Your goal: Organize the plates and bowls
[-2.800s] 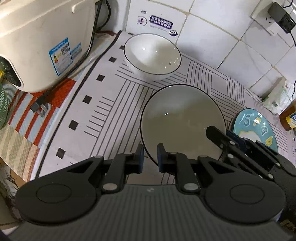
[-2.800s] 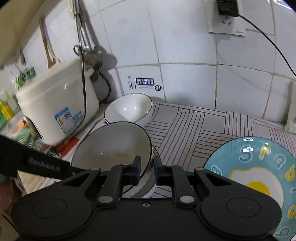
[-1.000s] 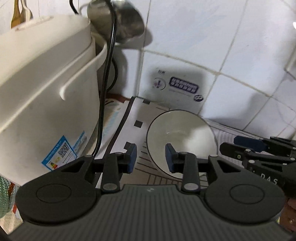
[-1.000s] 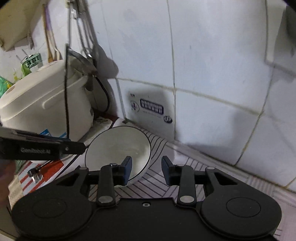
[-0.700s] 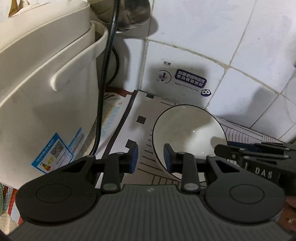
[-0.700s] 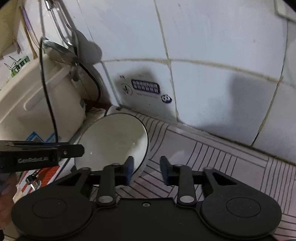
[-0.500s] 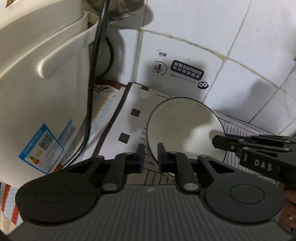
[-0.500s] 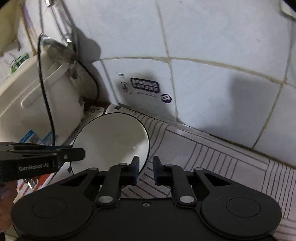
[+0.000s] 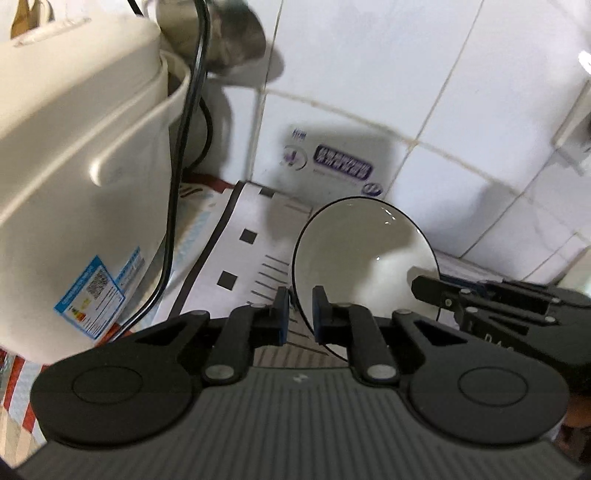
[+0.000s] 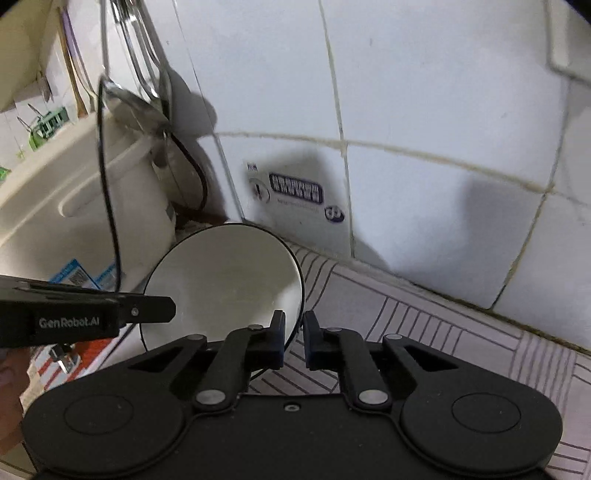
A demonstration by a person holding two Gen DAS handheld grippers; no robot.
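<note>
One white bowl (image 9: pixel 364 254) with a thin black rim is what we've got here, and both hand-held grippers have hold of it. It sits tilted, its open side facing toward us, near the back corner of the surface, above the striped mat (image 9: pixel 258 236), just beside the rice cooker and close to the tiled wall.

Our left hand-held gripper (image 9: pixel 300 312) has its jaws pinched down on the bowl's left rim, with the blue pads (image 9: pixel 282 314) either side of the black edge. Our right hand-held gripper (image 10: pixel 293 338) is clamped the same way on the opposite rim, and from the left wrist view we can see its black fingers reaching in at the bowl's right side.

Moving outward, the cream rice cooker (image 9: pixel 74 177) fills the left side, with a blue label (image 9: pixel 94 295) low on its body and a black cord (image 9: pixel 181 166) hanging down in front of it. A metal ladle (image 9: pixel 221 33) hangs above it against the white tiled wall (image 10: pixel 424 110). A blue sticker (image 10: pixel 295 192) is stuck on the tile right behind the bowl. Red and white striped cloth (image 9: pixel 11 373) peeks out under the cooker.
</note>
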